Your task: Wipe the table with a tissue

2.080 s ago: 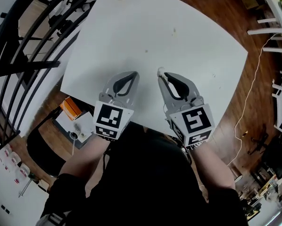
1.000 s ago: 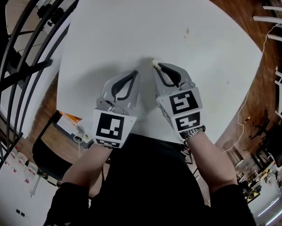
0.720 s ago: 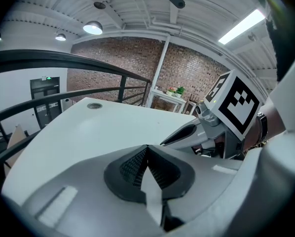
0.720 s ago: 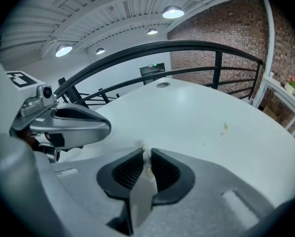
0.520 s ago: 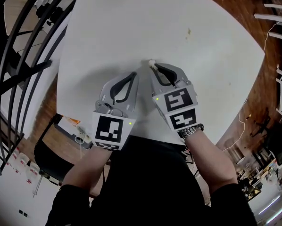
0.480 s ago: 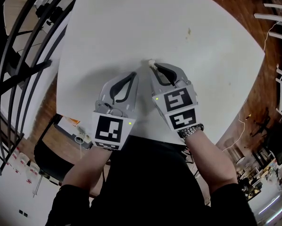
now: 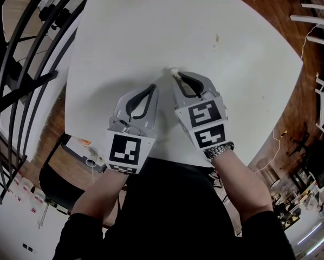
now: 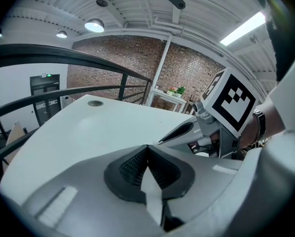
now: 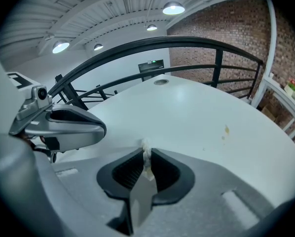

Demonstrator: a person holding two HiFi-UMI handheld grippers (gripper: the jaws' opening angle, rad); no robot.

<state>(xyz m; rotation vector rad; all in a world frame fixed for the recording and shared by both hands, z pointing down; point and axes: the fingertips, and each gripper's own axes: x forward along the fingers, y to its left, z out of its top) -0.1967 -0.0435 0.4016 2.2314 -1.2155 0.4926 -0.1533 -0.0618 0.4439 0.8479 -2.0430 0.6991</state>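
Right gripper (image 7: 176,76) low over white table (image 7: 124,31), jaws clamped on small tissue (image 9: 146,151). Wad pokes past tips, seems to touch tabletop. Left gripper (image 7: 153,88) just beside it, jaws pressed together, nothing between. Brownish spot (image 7: 216,38) farther ahead, off right.

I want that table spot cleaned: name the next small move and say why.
Probably slide the right gripper forward and rightward to the yellowish spot: its jaws are shut on the tissue, and the spot lies ahead of it, untouched.
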